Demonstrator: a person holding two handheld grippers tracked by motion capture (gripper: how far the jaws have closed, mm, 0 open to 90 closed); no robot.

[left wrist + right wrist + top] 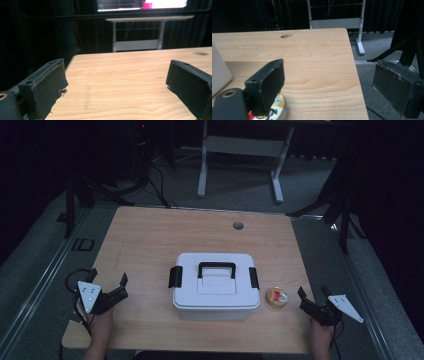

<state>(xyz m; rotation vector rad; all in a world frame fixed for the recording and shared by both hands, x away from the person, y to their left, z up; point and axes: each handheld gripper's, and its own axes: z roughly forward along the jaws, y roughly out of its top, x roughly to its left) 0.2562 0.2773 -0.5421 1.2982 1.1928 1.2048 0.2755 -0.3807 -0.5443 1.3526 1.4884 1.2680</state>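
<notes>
Both grippers, left (111,285) and right (312,298), flank the box (215,287), fingers spread.

High cam overhead, facing fwd; claw cams low, sharing table (150,240).

Dim room, dark curtained walls, grey carpeted floor (240,195) beyond a light wooden table (150,240); far off, a white-legged desk (240,145); black stand legs (345,215) right.
</notes>
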